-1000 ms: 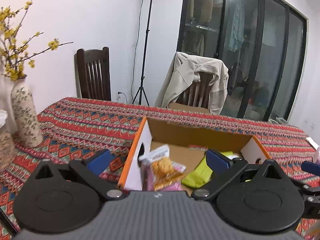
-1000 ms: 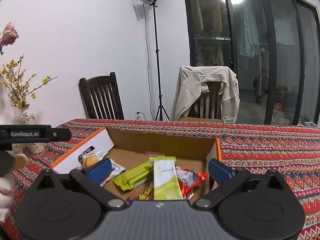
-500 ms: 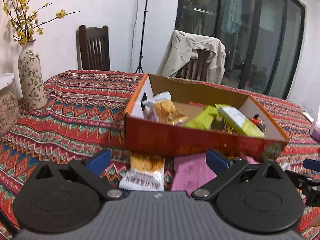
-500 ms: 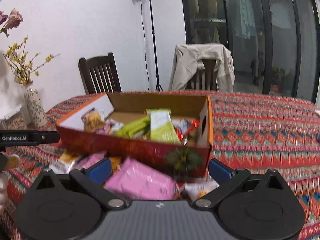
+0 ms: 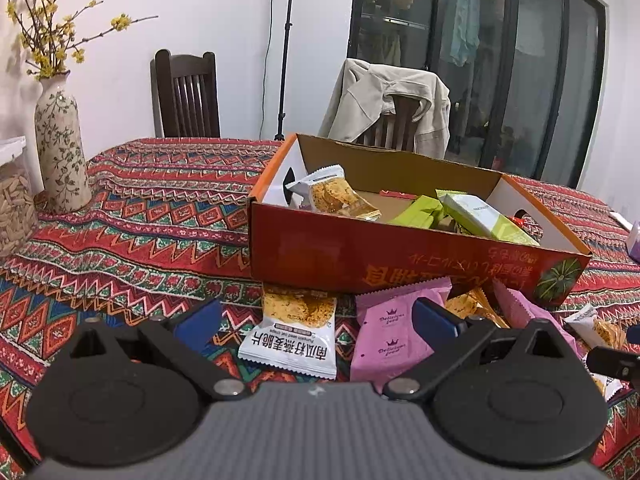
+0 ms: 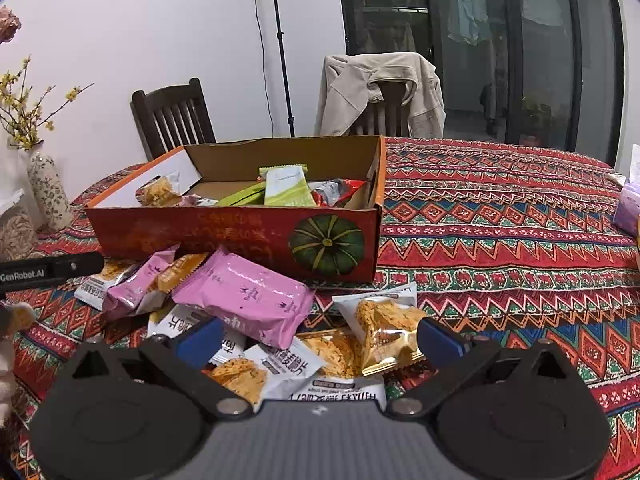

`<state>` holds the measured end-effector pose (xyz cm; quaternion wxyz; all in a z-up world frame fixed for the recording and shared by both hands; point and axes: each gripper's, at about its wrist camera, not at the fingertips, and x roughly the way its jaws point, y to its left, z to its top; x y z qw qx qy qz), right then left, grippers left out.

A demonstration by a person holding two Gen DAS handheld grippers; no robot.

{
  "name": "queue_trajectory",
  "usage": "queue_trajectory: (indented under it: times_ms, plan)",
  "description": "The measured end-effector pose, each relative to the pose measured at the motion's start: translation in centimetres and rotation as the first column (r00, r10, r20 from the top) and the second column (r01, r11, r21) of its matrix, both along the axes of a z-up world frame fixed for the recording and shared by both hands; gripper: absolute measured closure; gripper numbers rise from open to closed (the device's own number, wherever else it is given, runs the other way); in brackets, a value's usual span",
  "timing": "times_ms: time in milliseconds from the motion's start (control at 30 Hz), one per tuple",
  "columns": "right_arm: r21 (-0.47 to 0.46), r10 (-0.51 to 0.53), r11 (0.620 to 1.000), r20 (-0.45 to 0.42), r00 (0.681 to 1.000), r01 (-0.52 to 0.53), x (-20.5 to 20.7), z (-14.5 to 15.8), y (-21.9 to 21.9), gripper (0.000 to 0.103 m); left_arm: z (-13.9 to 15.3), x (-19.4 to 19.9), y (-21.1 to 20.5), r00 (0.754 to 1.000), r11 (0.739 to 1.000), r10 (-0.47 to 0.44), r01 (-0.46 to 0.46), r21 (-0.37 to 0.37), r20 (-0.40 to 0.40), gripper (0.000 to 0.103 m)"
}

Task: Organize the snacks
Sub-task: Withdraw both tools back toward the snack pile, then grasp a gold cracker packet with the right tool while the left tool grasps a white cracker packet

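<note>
We held both claws low over the table [image 6: 500, 216], facing the red cardboard box [image 6: 240, 236] from its near side. Our left claw [image 5: 316, 320] stood spread with nothing between its blue fingertips [image 5: 198, 320]; just past them lay a white snack packet [image 5: 292, 336] and a pink packet [image 5: 390, 336], both close against the front wall of the box [image 5: 360, 256]. Our right claw [image 6: 318, 338] was spread too and empty, poised over a loose heap of snacks: a large pink packet [image 6: 248, 296], a gold-edged packet [image 6: 384, 332] and several white ones [image 6: 280, 368]. Inside the box we saw more snacks, among them a pale green packet [image 6: 286, 188], a red one [image 6: 340, 192] and an orange one [image 5: 332, 196] leaning at the left end. A flowered vase [image 5: 60, 148] stood to the left on the patterned cloth.
</note>
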<state>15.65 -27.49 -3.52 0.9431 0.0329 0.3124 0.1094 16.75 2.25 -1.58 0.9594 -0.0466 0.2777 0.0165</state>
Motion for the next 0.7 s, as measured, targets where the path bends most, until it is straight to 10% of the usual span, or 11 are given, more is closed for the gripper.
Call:
queue_trajectory:
  times_ms: [333,700]
  plan:
    - [-0.03,-0.071,0.997,-0.038,0.997,0.07,1.7,-0.7,-2.1,0.0,-0.4,0.4,0.7,0.999,0.998,-0.01,0.008,-0.055,-0.031,0.0]
    - [-0.042,-0.03,0.999,-0.084,0.996,0.026,5.0,-1.6,-3.3,0.03,-0.6,0.9,1.2,0.998,0.997,0.017,-0.021,-0.075,-0.056,0.0]
